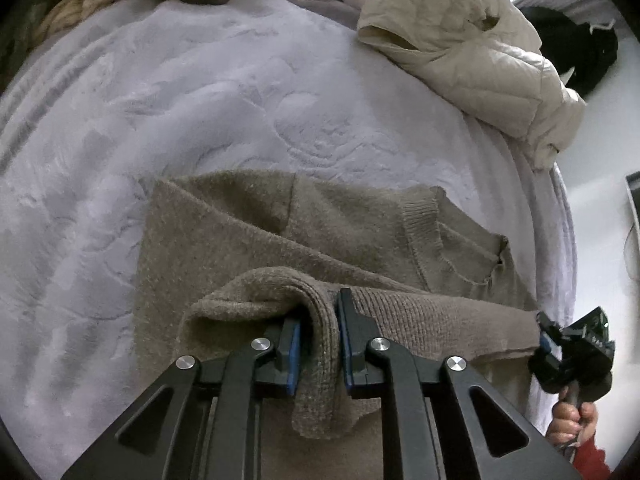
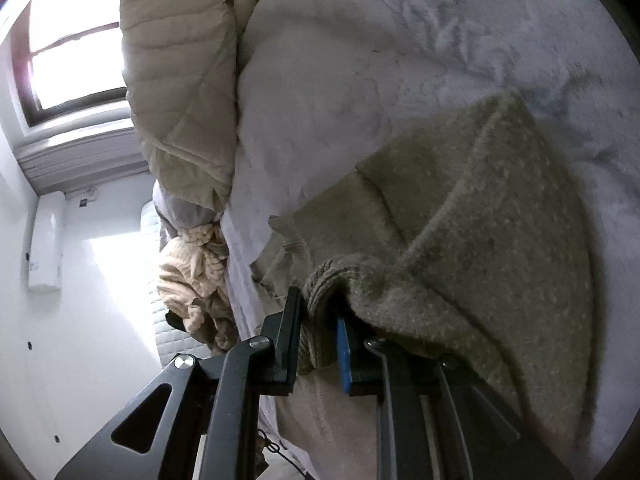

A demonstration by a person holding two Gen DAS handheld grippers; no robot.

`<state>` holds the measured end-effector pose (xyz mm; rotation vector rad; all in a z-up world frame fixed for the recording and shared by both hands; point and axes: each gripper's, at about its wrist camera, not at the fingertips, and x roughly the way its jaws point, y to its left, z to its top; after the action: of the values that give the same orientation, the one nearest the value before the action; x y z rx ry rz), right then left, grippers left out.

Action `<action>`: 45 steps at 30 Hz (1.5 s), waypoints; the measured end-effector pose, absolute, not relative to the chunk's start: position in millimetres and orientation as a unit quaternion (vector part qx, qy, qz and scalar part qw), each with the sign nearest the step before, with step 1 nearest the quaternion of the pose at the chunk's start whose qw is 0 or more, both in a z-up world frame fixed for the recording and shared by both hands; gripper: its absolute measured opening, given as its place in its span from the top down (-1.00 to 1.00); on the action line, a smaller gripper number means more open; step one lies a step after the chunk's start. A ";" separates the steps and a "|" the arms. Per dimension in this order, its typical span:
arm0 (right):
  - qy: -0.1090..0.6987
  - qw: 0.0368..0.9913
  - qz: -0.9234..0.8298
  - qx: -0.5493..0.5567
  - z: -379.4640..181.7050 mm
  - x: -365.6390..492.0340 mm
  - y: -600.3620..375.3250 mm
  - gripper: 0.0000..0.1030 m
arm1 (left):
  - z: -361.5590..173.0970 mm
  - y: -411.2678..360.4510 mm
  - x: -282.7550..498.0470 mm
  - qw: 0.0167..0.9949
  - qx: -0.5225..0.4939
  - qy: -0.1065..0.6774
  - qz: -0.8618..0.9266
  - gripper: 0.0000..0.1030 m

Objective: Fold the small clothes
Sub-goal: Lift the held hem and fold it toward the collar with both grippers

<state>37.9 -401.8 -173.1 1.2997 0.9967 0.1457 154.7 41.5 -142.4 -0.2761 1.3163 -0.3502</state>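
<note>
Sweater (image 1: 280, 232) hem hidden btwn fingers (image 1: 356, 336); cream jacket (image 2: 180, 80) cut off.

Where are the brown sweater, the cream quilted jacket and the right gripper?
brown sweater (image 1: 248, 224): left wrist view, flat body panel.
cream quilted jacket (image 1: 472, 52): left wrist view, quilted middle.
right gripper (image 2: 318, 336): right wrist view, between its fingertips.

a bed w/ a pale lilac plush blanket (image 1: 168, 92), embossed pattern. cream quilted jacket (image 1: 472, 60) and a beige cable-knit heap (image 2: 192, 280) lie at its edges. white walls (image 2: 92, 360), a dark-framed window (image 2: 76, 40) — bright daylight — and a white wall unit (image 2: 46, 252) below it.
</note>
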 end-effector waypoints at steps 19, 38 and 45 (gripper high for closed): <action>0.524 0.786 -0.010 0.328 -110.7 66.5 -401.5 -0.19 | -107.7 23.4 151.8 0.807 0.036 0.569 -0.156 -0.54; 0.567 0.795 0.000 0.215 -119.6 74.9 -383.5 0.87 | -141.0 8.7 204.9 0.797 0.003 0.581 -0.164 0.48; 0.575 0.793 -0.020 0.200 -126.6 76.3 -389.7 0.87 | -150.9 25.1 213.7 0.802 0.010 0.582 -0.136 0.48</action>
<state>76.3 -389.7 -126.6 0.4290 1.2357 -0.0437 213.7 25.1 -150.9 0.0217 1.2468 -0.2910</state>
